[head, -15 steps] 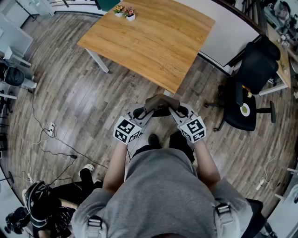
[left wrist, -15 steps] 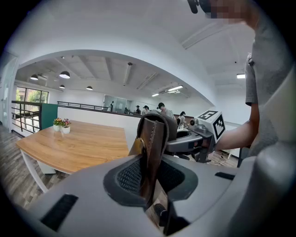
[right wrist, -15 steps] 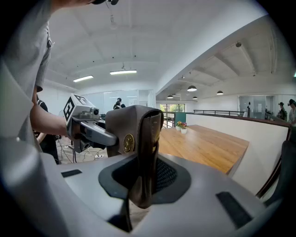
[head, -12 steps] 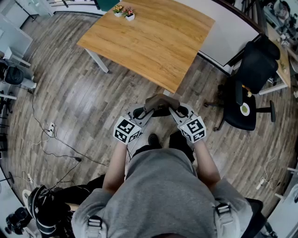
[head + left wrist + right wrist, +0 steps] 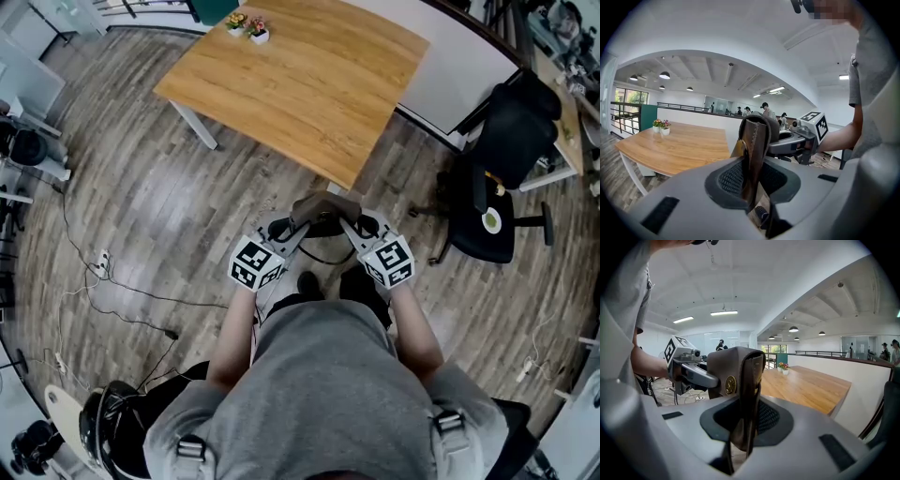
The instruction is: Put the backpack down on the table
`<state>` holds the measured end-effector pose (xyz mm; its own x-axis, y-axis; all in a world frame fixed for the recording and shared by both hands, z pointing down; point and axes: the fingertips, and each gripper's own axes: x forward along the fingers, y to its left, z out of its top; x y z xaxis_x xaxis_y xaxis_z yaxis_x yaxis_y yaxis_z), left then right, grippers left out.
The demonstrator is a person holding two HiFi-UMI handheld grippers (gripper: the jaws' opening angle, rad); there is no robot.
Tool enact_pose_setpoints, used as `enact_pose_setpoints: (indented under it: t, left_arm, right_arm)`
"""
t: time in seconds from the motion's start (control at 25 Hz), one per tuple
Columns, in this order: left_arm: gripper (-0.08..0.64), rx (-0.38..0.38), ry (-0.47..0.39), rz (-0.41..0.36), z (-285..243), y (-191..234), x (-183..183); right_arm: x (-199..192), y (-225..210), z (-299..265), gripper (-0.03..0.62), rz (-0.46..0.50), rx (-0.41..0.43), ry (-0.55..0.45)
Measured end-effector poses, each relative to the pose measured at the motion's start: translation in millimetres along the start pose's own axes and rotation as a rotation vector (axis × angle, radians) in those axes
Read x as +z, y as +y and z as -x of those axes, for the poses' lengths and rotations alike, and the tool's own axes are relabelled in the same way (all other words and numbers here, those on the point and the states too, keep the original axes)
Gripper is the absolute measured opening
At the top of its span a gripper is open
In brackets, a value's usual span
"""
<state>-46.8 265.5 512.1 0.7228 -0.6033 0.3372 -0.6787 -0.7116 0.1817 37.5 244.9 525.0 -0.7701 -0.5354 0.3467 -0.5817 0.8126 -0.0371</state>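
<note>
I hold a brown leather backpack (image 5: 323, 208) in the air between both grippers, over the wooden floor just short of the table's near corner. The left gripper (image 5: 298, 225) is shut on a brown strap (image 5: 752, 154) of the backpack. The right gripper (image 5: 350, 223) is shut on a brown strap (image 5: 749, 390) on the other side; the bag's round gold badge (image 5: 731, 385) shows there. The wooden table (image 5: 291, 80) lies ahead, its top bare except for two small flower pots (image 5: 249, 23) at the far edge. The bag's lower part is hidden.
A black office chair (image 5: 497, 187) stands to the right of the table. A white low wall (image 5: 459, 75) runs behind it. Cables (image 5: 103, 272) trail over the floor on the left. A person in black (image 5: 122, 441) is at the lower left.
Both grippers and the backpack have kept still. The person in black at the lower left has shifted position, and the cables there have moved slightly.
</note>
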Motion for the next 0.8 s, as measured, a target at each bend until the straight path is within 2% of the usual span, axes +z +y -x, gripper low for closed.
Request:
enact_pose_setpoints:
  t: [0.8]
  left_arm:
    - [0.084,-0.022,0.016,-0.025,-3.0,-2.9,-1.5]
  right_arm:
    - [-5.0,1.0,6.3,0.075,-0.016,-0.043,-0.005]
